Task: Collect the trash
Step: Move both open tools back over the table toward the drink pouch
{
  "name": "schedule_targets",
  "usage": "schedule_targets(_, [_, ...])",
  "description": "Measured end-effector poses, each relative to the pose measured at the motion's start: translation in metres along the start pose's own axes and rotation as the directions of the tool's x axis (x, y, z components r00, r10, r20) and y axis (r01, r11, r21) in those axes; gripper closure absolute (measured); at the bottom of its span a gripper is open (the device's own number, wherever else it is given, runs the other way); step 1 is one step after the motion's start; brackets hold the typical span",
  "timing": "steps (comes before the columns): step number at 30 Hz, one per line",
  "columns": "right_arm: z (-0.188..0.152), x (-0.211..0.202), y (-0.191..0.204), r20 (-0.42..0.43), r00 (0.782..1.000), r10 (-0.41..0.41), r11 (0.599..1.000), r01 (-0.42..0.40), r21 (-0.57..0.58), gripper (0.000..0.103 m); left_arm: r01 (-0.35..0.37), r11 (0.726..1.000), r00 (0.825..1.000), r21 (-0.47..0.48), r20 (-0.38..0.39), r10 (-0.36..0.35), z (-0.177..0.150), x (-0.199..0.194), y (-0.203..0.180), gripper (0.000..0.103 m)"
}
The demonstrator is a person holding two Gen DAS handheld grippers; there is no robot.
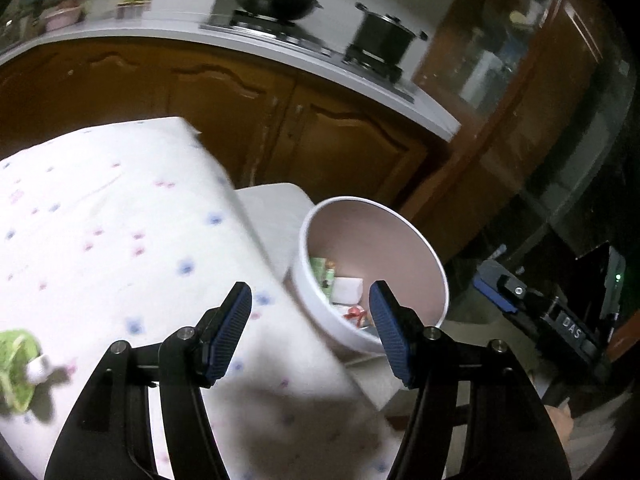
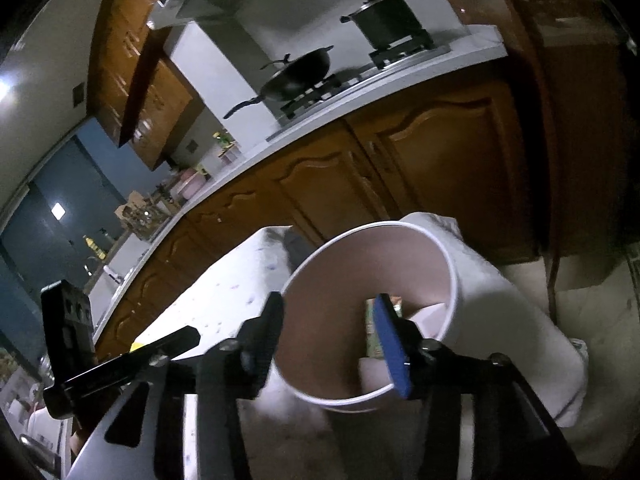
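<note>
A white bin (image 1: 420, 240) with a pink inside stands just off the table's right edge. In it lie a green packet (image 1: 320, 268), a white scrap (image 1: 347, 290) and a red wrapper (image 1: 356, 314). My left gripper (image 1: 310, 300) is open and holds nothing; it hovers over the table edge and the bin's near rim. A crumpled green wrapper (image 1: 16, 364) with a white bit lies on the cloth at far left. In the right wrist view my right gripper (image 2: 328, 300) is open over the bin (image 2: 454, 280). A green packet (image 2: 370, 332) shows beside its blue pad, untouched by the other pad.
The table (image 1: 120, 220) wears a white cloth with small pink and blue prints. The bin rests on a white-draped seat (image 2: 504, 320). Behind runs a counter (image 1: 420, 104) over brown cabinet doors (image 1: 352, 148), with a wok (image 1: 272, 0) and a pot (image 1: 382, 34) on the hob.
</note>
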State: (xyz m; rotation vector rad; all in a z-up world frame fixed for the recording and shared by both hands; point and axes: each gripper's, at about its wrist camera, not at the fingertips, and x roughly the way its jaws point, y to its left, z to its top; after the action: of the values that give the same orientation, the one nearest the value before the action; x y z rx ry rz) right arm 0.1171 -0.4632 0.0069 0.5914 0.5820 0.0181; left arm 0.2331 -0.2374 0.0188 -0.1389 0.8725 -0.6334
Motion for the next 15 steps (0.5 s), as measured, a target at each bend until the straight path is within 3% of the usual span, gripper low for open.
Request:
schedule_targets(2, [-0.002, 0.001, 0.008, 0.001, 1.000, 0.016, 1.000, -0.016, -0.007, 0.035, -0.012, 1.000, 1.000, -0.015, 0.015, 0.012, -0.004, -0.011, 0.009, 0.041])
schedule_targets(4, [-0.007, 0.002, 0.016, 0.001, 0.999, 0.036, 0.999, -0.036, -0.015, 0.031, -0.031, 0.999, 0.999, -0.030, 0.031, 0.032, -0.009, -0.023, 0.020, 0.041])
schedule_targets(15, [-0.033, 0.023, 0.063, -0.075, 0.990, 0.115, 0.990, -0.121, -0.067, 0.023, -0.104, 0.991, 0.993, -0.090, 0.047, 0.109, -0.043, -0.069, 0.068, 0.033])
